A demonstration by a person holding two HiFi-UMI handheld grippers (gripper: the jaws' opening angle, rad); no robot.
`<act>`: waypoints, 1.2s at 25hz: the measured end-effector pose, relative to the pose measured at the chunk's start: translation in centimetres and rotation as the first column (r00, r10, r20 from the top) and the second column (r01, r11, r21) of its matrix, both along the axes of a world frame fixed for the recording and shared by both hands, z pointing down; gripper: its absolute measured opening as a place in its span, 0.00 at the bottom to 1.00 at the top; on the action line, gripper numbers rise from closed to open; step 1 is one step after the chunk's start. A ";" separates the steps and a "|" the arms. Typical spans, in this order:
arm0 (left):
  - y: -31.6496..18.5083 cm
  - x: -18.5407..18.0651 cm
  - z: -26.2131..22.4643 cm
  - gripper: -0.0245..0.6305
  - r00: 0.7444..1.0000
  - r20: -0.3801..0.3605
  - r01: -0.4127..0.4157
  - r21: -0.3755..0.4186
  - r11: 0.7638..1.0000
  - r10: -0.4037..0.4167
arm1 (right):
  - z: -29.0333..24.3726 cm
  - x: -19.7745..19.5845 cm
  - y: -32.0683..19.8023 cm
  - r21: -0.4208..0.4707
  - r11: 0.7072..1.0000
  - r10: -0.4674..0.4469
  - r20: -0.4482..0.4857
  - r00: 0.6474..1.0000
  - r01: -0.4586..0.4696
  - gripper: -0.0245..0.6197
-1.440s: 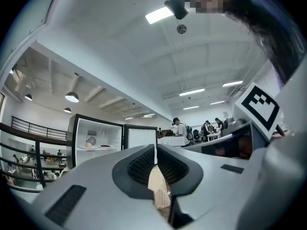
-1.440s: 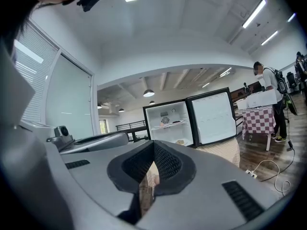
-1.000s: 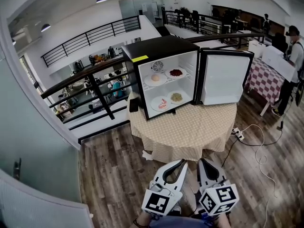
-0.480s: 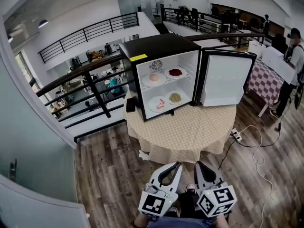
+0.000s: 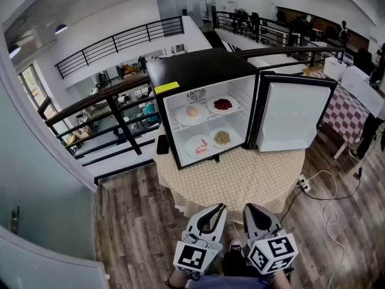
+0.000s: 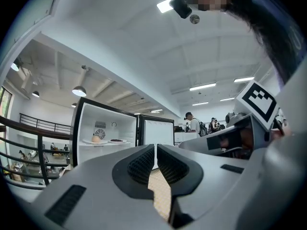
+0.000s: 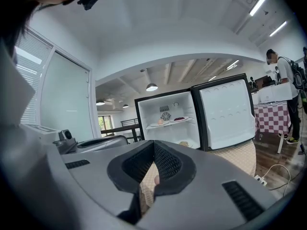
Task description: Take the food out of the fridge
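Fridge (image 5: 204, 71) on bench (image 5: 240, 176), door (image 5: 295, 116) swung open. Food inside on plates (two per shelf): bun (image 5: 192, 112), red dish (image 5: 223, 105) above; shrimp (image 5: 200, 144), greenish dish (image 5: 222, 138) below. Left tool (image 5: 216, 211), right tool (image 5: 249, 211): jaws pressed together, empty, short of bench.

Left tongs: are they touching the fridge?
Apart. The head view shows the left tongs on the near side of the table, with a stretch of bare tablecloth between them and the open fridge.
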State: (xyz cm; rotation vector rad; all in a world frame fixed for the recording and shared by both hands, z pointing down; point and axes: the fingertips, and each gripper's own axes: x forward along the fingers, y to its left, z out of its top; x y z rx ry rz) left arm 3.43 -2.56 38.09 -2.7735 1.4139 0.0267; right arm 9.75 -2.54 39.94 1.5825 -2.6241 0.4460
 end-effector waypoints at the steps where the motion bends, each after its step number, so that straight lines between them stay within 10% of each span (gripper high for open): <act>1: -1.2 0.4 -0.2 0.08 1.000 -0.003 0.007 -0.001 1.000 -0.007 | -0.2 0.5 -1.1 0.001 1.000 -0.005 -0.004 1.000 0.005 0.06; 15: -13.1 4.9 -0.3 0.08 0.994 0.003 0.111 -0.004 0.994 -0.111 | -0.3 5.1 -13.5 -0.023 0.997 -0.079 0.022 0.997 0.079 0.06; 30: -15.5 1.6 0.6 0.08 0.966 0.029 0.258 -0.044 0.965 -0.257 | 0.8 2.5 -17.2 -0.080 0.975 -0.200 0.088 0.976 0.207 0.06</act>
